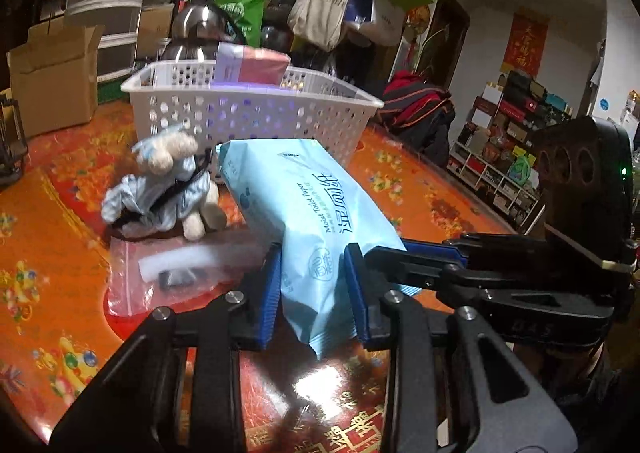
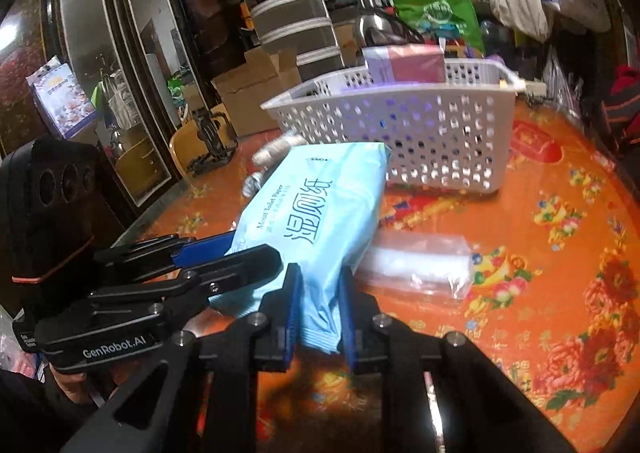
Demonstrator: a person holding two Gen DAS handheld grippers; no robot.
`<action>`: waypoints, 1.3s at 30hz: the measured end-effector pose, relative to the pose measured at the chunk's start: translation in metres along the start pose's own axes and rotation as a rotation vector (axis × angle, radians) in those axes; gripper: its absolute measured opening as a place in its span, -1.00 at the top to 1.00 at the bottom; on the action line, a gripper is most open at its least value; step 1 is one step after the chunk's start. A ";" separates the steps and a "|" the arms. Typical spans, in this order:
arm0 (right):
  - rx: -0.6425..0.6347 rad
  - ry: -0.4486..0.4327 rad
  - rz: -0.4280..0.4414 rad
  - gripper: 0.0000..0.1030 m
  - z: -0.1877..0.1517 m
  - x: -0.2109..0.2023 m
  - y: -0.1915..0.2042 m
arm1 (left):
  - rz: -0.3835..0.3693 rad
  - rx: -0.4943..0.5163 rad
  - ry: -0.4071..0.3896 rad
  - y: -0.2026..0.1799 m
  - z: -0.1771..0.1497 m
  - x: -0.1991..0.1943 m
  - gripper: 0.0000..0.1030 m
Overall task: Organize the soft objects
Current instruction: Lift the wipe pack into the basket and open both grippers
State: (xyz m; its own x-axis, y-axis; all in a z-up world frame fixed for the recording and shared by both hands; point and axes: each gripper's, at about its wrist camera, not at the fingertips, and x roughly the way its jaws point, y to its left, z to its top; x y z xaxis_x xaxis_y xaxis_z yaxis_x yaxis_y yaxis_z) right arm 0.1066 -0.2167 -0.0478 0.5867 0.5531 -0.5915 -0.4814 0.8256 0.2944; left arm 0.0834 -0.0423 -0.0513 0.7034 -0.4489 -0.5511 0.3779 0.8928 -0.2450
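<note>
The wipes pack [image 1: 304, 221] hangs above the surface [image 1: 52, 253], pinched at its near end by both my grippers: my left gripper [image 1: 314, 289] clamps one corner, my right gripper [image 2: 320, 309] the other. At twelve o'clock stands the basket [image 1: 256, 113], a pink box [image 1: 252, 63] inside. At ten o'clock sits a plush toy [image 1: 168, 185], a clear bag [image 1: 176, 273] just nearer.

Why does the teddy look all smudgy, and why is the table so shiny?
Left wrist view: the teddy is smeared by motion blur, while the wipes pack stays sharp; a bright glare spot shines on the table. Right wrist view: the fisheye lens bends the cabinet and darkens the corners.
</note>
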 end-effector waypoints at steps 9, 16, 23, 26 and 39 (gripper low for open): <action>-0.061 -0.079 0.000 0.68 0.048 -0.024 0.010 | -0.009 0.031 -0.097 -0.003 0.047 -0.026 0.45; -0.090 -0.130 -0.003 0.68 0.117 -0.024 0.006 | -0.003 0.060 -0.155 0.005 0.125 -0.026 0.45; -0.086 -0.117 -0.008 0.68 0.188 0.004 -0.008 | 0.035 0.071 -0.153 0.026 0.199 0.001 0.45; -0.080 -0.093 0.006 0.68 0.206 0.025 -0.016 | 0.033 0.055 -0.131 0.043 0.221 0.019 0.45; -0.043 0.038 0.008 0.68 0.210 0.109 -0.045 | 0.041 -0.060 0.018 0.114 0.225 0.106 0.45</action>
State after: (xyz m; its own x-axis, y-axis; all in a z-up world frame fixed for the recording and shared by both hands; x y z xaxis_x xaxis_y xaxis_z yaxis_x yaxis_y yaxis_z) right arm 0.3291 -0.1704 0.0321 0.5581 0.5540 -0.6177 -0.5138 0.8153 0.2670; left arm 0.3370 0.0034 0.0419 0.7062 -0.4113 -0.5762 0.3117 0.9114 -0.2687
